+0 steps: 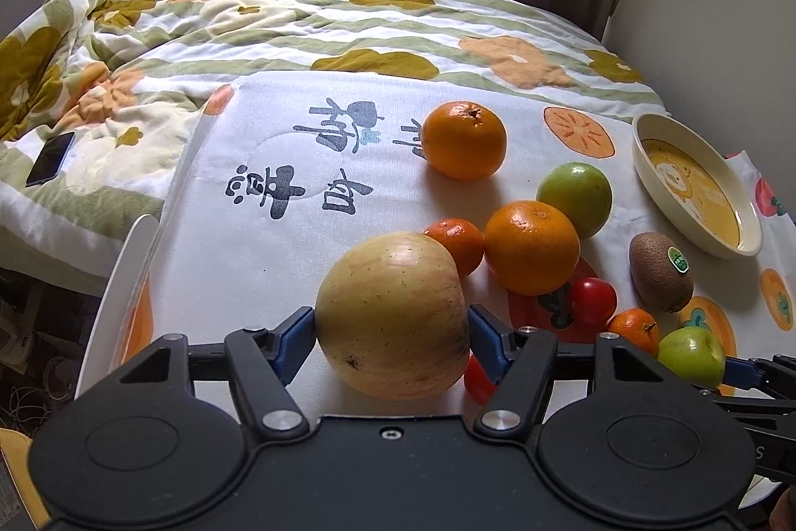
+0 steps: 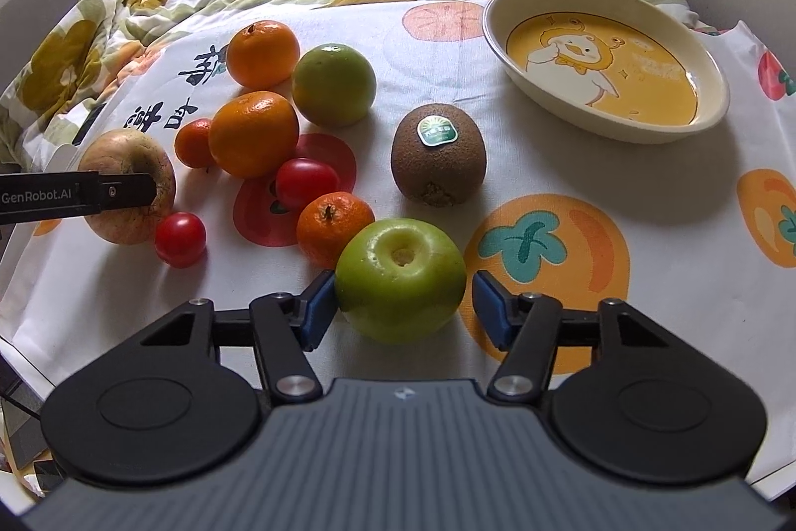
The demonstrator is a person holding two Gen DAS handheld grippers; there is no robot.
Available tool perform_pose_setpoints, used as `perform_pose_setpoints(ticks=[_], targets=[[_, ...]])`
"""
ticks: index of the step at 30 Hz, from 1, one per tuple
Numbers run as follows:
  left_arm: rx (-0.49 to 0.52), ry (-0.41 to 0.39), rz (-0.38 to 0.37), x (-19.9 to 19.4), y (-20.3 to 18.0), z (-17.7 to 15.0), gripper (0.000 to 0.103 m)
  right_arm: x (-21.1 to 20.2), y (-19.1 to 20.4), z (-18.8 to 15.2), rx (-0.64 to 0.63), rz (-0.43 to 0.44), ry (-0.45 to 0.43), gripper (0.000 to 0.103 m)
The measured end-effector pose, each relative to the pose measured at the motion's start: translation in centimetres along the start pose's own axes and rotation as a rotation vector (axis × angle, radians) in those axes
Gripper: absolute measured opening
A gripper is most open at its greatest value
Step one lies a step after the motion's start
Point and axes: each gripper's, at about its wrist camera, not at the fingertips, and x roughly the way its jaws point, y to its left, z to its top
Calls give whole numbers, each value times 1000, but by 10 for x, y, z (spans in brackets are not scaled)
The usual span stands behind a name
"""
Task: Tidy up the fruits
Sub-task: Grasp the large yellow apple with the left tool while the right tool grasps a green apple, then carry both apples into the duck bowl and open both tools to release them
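A large yellow-pink apple (image 1: 388, 282) rests on the printed tablecloth (image 1: 278, 262), and my left gripper (image 1: 392, 324) is shut on it, both blue pads pressed to its sides. In the right wrist view that apple (image 2: 119, 150) shows at the left with a black finger (image 2: 99, 192) across it. A green apple (image 2: 400, 277), stem hollow up, lies between the pads of my right gripper (image 2: 403, 299). The left pad touches it and a thin gap shows at the right pad. An empty cream oval dish (image 2: 490, 18) with a yellow cartoon bottom stands at the far right.
Between the two apples lie two oranges (image 2: 253, 133) (image 2: 262, 53), a round green fruit (image 2: 333, 83), a kiwi (image 2: 438, 167), mandarins (image 2: 333, 227) and red tomatoes (image 2: 180, 238). The table edge (image 1: 124, 262) runs at the left. Behind is a quilted bed with a phone (image 1: 49, 158).
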Motion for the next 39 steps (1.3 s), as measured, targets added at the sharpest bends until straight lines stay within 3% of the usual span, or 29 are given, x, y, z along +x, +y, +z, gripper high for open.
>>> perform_pose_setpoints(ticks=[13, 22, 31, 39], targets=[[3, -17, -9, -9, 7, 1, 69, -5, 0, 2, 10, -15, -18, 69], [50, -67, -49, -37, -8, 20, 69, -31, -9, 18, 42, -48, -70, 69], [131, -114, -127, -64, -62, 46, 69, -70, -49, 50, 62, -105, -152, 69], [138, -119, -170, -56, -127, 62, 69, -73, -107, 76, 55, -86, -147, 69]])
